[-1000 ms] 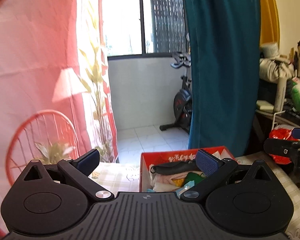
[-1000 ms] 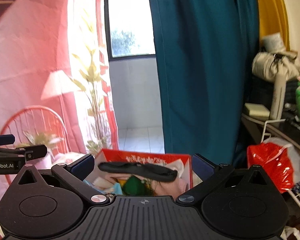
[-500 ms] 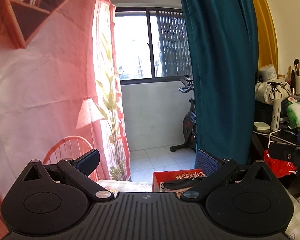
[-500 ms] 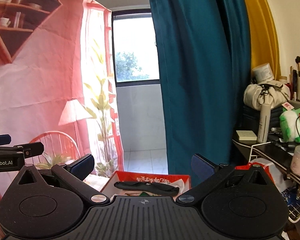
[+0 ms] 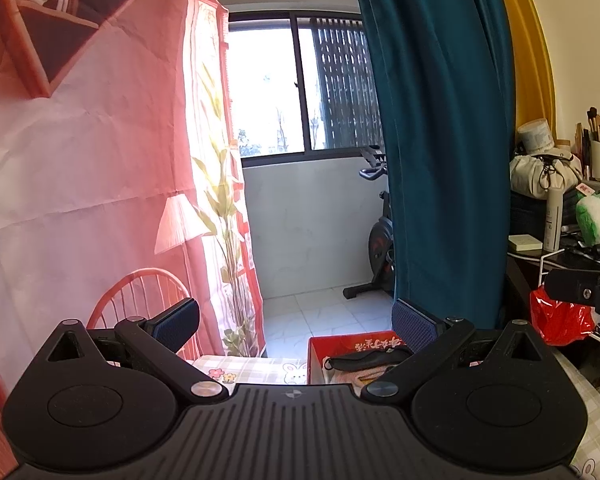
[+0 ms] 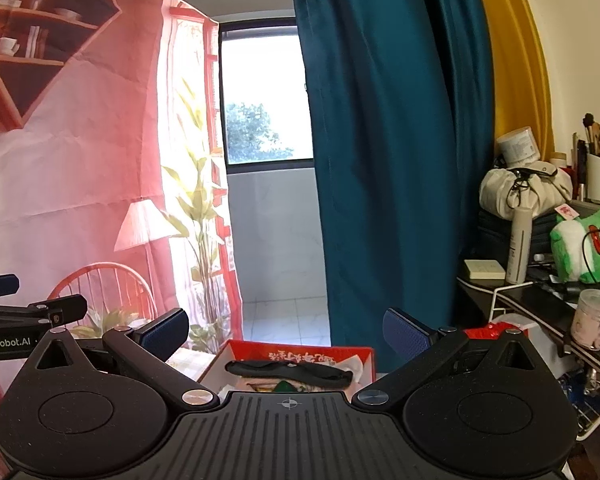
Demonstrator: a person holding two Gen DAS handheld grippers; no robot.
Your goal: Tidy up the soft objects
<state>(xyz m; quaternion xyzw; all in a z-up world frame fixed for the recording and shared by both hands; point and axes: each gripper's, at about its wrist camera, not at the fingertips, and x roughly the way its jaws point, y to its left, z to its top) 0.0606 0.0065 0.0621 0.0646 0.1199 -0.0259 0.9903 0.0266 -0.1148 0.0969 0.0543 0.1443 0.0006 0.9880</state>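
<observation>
Held both grippers level, jaws spread wide, nothing between them. Left gripper (image 5: pixel 296 322) well above and behind the red box (image 5: pixel 350 347); right gripper (image 6: pixel 286 330) likewise. Saw a black soft item (image 6: pixel 288 372) draped across clothes in the box, low between the right jaws, on the checked worktop (image 5: pixel 252 368).

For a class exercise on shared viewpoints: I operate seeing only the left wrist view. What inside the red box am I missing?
Observer: In the right wrist view, a green item shows in the red box, under the black fabric piece.
Operator: Anything at the far right?
Observer: A clear jar with pale pink contents stands below the green plush toy.
Operator: My other tool?
Observer: The right tongs are open, empty.
</observation>
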